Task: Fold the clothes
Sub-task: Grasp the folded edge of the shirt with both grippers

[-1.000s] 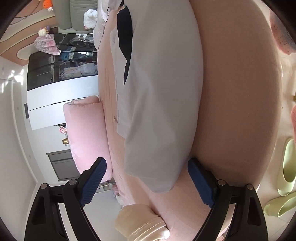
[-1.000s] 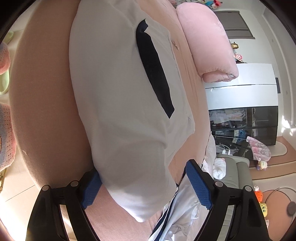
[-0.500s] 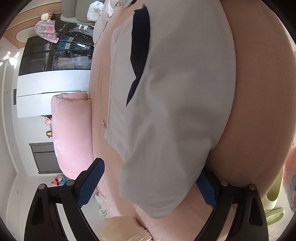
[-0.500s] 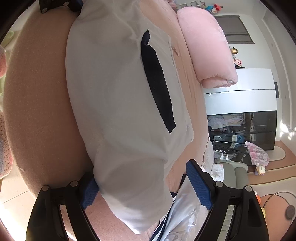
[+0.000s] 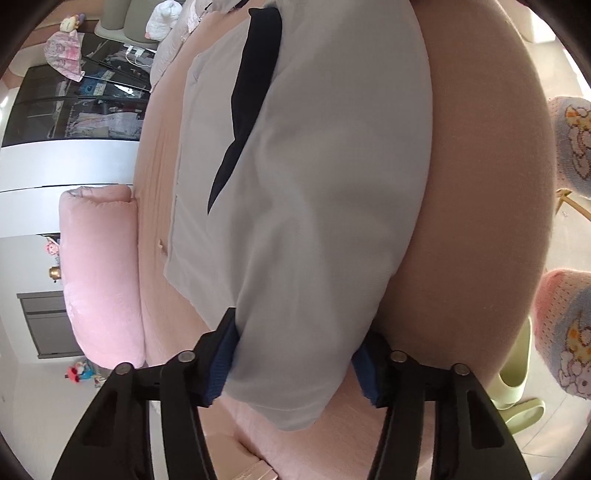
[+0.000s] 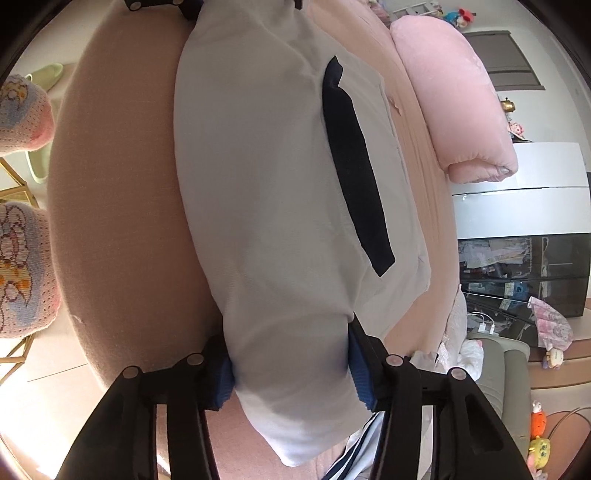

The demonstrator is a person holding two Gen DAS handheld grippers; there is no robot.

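Observation:
A pale grey garment [image 5: 317, 206] with a navy stripe [image 5: 247, 107] lies on the pink bed [image 5: 480, 206], folded over along the bed's edge. My left gripper [image 5: 293, 369] has its jaws closing, and the blue pads [image 5: 221, 362] press a thick bunch of the garment's near end from both sides. In the right wrist view the same garment [image 6: 273, 206] and stripe [image 6: 354, 177] fill the middle. My right gripper [image 6: 291, 376] is closing too, and its pads [image 6: 360, 373] squeeze the other end of the fold. The left gripper [image 6: 159, 5] shows at the top there.
A rolled pink quilt [image 5: 99, 273] lies along the bed's far side. A person's feet in patterned socks [image 5: 569, 332] and green slippers [image 5: 513, 376] are on the floor by the bed. A navy-striped white garment [image 6: 354, 454] lies beside the right gripper. A dark glass cabinet [image 6: 524, 273] stands beyond.
Both grippers had wide jaws around the garment's ends. Now both pairs of pads have come together onto the cloth. The left gripper has also tilted and moved in closer.

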